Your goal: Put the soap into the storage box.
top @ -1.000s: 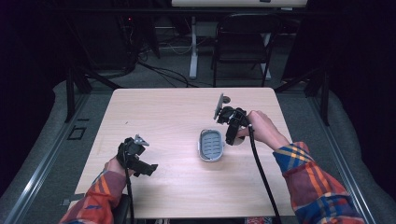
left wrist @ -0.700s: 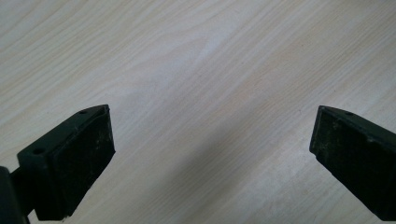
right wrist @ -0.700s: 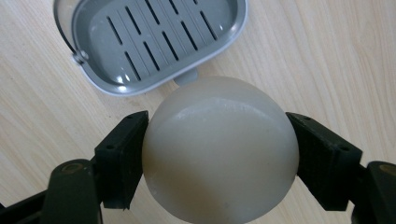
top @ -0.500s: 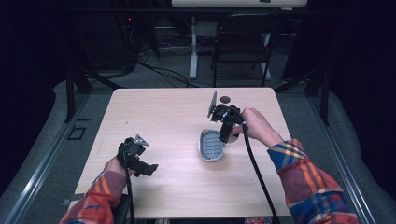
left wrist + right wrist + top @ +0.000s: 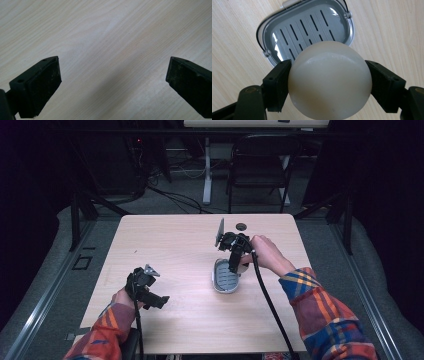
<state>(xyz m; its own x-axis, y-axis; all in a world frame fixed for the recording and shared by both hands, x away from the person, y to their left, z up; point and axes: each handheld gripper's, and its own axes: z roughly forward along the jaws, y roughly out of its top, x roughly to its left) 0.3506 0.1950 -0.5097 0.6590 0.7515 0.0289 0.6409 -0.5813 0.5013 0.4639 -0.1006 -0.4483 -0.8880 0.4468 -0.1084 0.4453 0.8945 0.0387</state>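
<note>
My right gripper (image 5: 328,64) is shut on a smooth white rounded soap (image 5: 329,80), one pad on each side of it. Just beyond it lies a grey slotted soap dish (image 5: 304,27) on the wooden table, with nothing in it. In the high view the right gripper (image 5: 233,263) points down over the far end of the soap dish (image 5: 225,279), right of the table's middle. My left gripper (image 5: 156,300) rests near the front left. In the left gripper view its jaws stand wide apart over bare wood, left gripper (image 5: 113,61) open.
A small dark round disc (image 5: 241,226) sits on the table (image 5: 165,240) near its far edge, behind the right hand. A black chair (image 5: 260,160) and a desk leg stand on the floor beyond the table.
The right hand with the soap has shifted a little to the left, coming over the far end of the dish. The left gripper has stayed put.
</note>
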